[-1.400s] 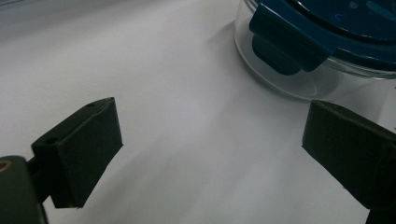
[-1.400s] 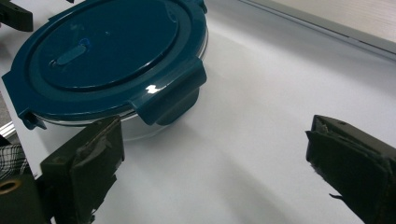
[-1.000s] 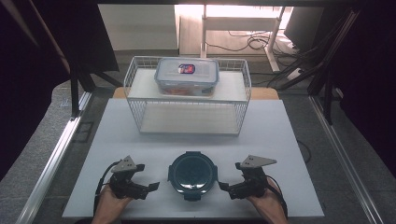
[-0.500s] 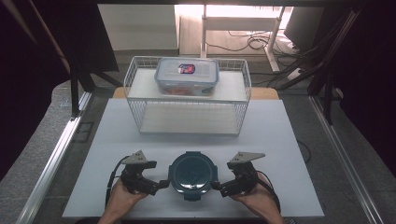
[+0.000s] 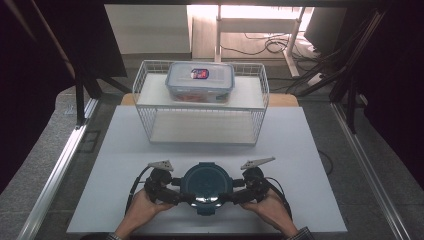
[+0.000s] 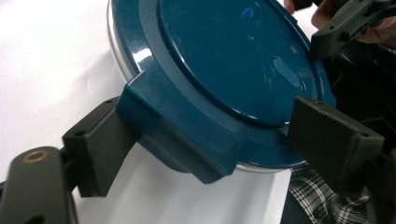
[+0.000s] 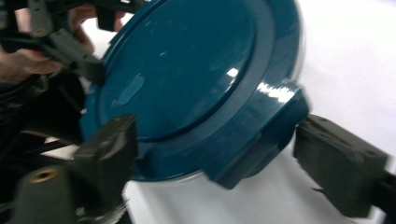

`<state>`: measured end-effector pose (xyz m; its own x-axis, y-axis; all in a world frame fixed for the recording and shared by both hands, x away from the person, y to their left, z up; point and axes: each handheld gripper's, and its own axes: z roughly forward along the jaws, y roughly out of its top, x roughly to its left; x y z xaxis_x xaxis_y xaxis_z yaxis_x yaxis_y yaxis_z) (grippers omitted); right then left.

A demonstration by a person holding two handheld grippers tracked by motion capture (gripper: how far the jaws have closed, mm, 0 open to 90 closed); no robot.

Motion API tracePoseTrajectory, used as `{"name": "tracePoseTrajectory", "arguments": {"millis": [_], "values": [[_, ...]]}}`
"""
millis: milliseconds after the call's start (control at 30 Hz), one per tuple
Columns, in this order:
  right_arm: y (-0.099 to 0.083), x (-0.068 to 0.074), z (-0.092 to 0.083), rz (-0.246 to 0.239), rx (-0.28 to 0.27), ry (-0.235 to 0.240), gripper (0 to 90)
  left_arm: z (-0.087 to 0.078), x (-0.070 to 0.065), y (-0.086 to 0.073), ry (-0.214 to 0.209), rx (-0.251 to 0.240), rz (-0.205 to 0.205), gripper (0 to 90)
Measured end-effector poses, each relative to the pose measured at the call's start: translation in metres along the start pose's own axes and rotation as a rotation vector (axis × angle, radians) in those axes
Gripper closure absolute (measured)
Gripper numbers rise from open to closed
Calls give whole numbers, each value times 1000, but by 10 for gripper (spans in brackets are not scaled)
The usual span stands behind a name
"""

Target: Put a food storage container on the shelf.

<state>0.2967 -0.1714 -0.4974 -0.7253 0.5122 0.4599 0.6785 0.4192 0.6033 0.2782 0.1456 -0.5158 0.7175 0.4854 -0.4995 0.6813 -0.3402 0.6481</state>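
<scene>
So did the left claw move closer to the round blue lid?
Yes. The left claw slid inward along the white table to the round dark-blue lid; its jaws have just been closing around a lid latch.

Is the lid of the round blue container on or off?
On. The blue lid covers the round container fully, and its side flap hangs down over the rim. Whether it is latched, I cannot tell.

Looks like a lab or recording rig: white counter point(image 5: 310, 150) framed by aluminium rails point(image 5: 60, 165), dark screens point(image 5: 45, 60) at both sides, loose cables point(image 5: 260, 47) across the floor beyond, beside bare desk legs point(image 5: 218, 30).
</scene>
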Motion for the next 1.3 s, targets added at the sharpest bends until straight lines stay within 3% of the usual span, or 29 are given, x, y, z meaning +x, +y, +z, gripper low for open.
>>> {"name": "tracePoseTrajectory", "arguments": {"millis": [67,300,433,467,600,767,833,933,1067,1200,1300], "values": [[0,0,0,13,3,-15,201,-3,4,-2,-21,-10,-37,214],[-2,2,-11,50,-12,13,375,-14,4,-13,-66,-40,-106,323],[-6,4,-19,87,-35,16,472,-22,5,-21,-105,-75,-136,480],[-8,5,-21,95,-53,14,540,-22,3,-22,-95,-76,-143,481],[-10,9,-23,116,-50,5,546,-23,-4,-24,-73,-90,-131,483],[-12,8,-23,176,-55,12,569,-22,-3,-26,-76,-107,-160,483],[-12,9,-23,178,-60,7,571,-22,0,-28,-96,-107,-185,478],[-12,9,-23,183,-62,9,580,-19,5,-32,-169,-111,-238,467],[-13,8,-24,180,-50,13,580,-21,-1,-29,-136,-102,-187,497],[-13,0,-25,207,-71,57,571,-20,-2,-28,-146,-112,-148,506],[-13,-9,-24,242,-74,92,565,-20,-2,-27,-147,-120,-156,509]]}}
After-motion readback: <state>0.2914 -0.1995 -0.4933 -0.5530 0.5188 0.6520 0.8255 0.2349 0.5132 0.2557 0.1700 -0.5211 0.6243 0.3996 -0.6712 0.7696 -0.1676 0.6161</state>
